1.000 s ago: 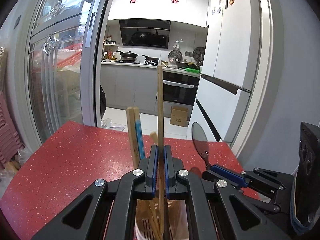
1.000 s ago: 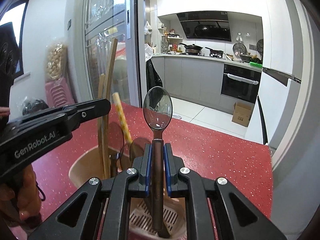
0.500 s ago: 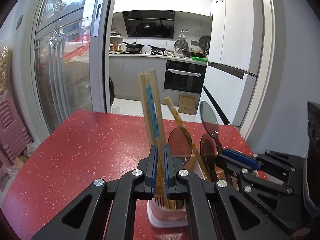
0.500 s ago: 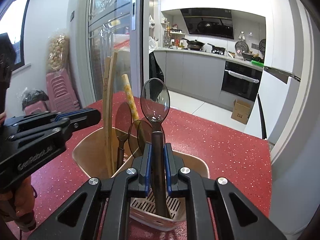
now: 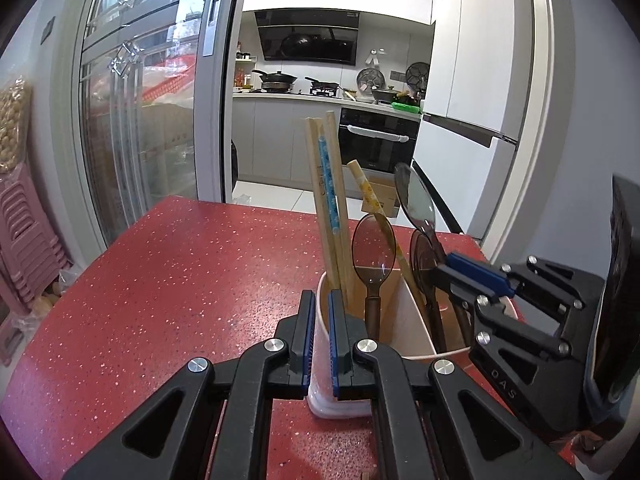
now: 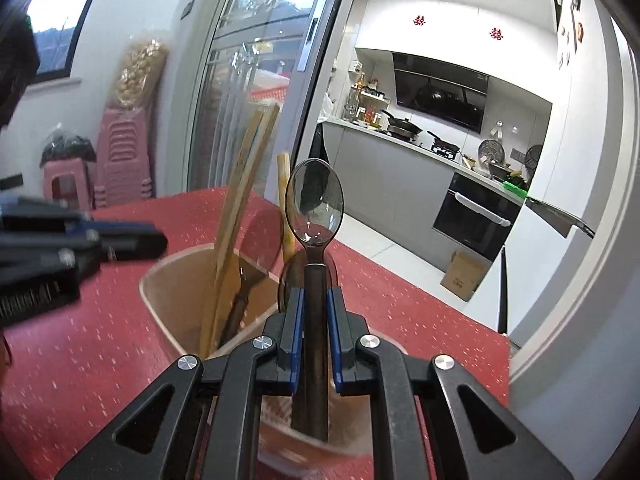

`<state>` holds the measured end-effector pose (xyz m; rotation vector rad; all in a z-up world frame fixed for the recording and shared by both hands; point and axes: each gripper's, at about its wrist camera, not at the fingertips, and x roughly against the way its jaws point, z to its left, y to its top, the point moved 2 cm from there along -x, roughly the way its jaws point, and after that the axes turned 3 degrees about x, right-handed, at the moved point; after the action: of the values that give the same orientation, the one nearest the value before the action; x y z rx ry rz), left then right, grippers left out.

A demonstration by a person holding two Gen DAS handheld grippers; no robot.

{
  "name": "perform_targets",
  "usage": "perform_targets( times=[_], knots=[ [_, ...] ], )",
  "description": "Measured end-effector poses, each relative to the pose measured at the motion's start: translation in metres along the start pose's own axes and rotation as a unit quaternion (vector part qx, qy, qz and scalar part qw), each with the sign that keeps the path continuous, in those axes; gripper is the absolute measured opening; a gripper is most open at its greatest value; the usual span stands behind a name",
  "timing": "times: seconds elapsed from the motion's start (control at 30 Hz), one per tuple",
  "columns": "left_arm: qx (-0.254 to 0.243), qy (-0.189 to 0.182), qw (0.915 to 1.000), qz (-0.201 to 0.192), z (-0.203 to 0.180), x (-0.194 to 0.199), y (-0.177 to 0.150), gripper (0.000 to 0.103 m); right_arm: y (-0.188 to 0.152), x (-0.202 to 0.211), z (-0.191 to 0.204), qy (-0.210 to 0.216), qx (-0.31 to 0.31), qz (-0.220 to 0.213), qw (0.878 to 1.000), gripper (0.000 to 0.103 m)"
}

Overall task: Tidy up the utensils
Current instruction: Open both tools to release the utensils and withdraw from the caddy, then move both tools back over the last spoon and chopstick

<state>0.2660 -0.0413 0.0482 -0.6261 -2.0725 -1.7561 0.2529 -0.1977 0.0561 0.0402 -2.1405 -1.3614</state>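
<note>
On the red speckled table (image 5: 168,280) stands a pale utensil holder (image 5: 412,320), split by an inner wall into compartments. The left gripper (image 5: 319,340) sits low in front of the holder with its jaws drawn as close as they go and nothing between the blue pads; the holder's near corner shows through the narrow gap behind them. In the left compartment a bundle of wooden chopsticks (image 5: 326,200) stands nearly upright, long axis vertical with a slight lean to the left, tips down inside the holder, one stick carrying a blue pattern. Beside them a yellow-patterned chopstick (image 5: 366,190) tilts up and to the left. A dark spoon (image 5: 374,252) stands in the same compartment, bowl up and handle down.

The right gripper (image 6: 313,316) has its jaws clenched on the handle of another spoon (image 6: 315,204). That spoon stands upright, long axis vertical, its glossy bowl pointing up above the jaws and facing the camera, while its handle runs down between the pads into the holder's near compartment. In the left wrist view this held spoon (image 5: 414,200) rises above a further dark spoon bowl (image 5: 424,252) in the right compartment.
</note>
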Motion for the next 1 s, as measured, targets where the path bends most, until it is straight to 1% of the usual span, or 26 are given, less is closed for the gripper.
perform_targets(
  times=[0.07, 0.13, 0.2, 0.23, 0.43, 0.53, 0.6, 0.73, 0.87, 1.0],
  knots=[
    [-0.002, 0.001, 1.0000, 0.004, 0.000, 0.002, -0.002, 0.034, -0.003, 0.000, 0.001, -0.001, 0.003, 0.012, 1.000, 0.013],
    [-0.005, 0.004, 0.9999, 0.008, 0.001, 0.004, -0.005, 0.034, -0.004, 0.003, -0.002, 0.002, -0.006, 0.022, 1.000, 0.018],
    [-0.006, 0.007, 0.9999, 0.011, 0.002, 0.007, -0.008, 0.034, -0.005, 0.006, -0.006, 0.006, -0.024, 0.032, 0.999, 0.036],
    [-0.005, 0.008, 0.9999, 0.014, 0.002, 0.009, -0.009, 0.034, -0.005, 0.008, -0.010, 0.005, -0.033, 0.032, 0.999, 0.038],
    [-0.002, 0.016, 0.9993, 0.033, 0.009, 0.021, -0.017, 0.034, -0.003, 0.024, -0.025, 0.014, -0.104, 0.046, 0.993, 0.040],
    [-0.007, 0.020, 0.9987, 0.046, 0.011, 0.028, -0.025, 0.034, -0.004, 0.039, -0.028, 0.025, -0.134, 0.053, 0.989, 0.044],
    [-0.009, 0.026, 0.9979, 0.059, 0.013, 0.032, -0.032, 0.034, -0.008, 0.049, -0.025, 0.036, -0.148, 0.060, 0.986, 0.048],
    [-0.005, 0.036, 0.9949, 0.094, 0.021, 0.039, -0.050, 0.034, -0.023, 0.064, -0.016, 0.052, -0.175, 0.090, 0.979, 0.050],
    [-0.009, 0.043, 0.9927, 0.113, 0.024, 0.050, -0.070, 0.034, -0.047, 0.078, -0.004, 0.073, -0.217, 0.128, 0.965, 0.051],
    [-0.006, 0.047, 0.9896, 0.136, 0.032, 0.062, -0.093, 0.034, -0.069, 0.088, 0.009, 0.073, -0.229, 0.153, 0.959, 0.052]
  ],
)
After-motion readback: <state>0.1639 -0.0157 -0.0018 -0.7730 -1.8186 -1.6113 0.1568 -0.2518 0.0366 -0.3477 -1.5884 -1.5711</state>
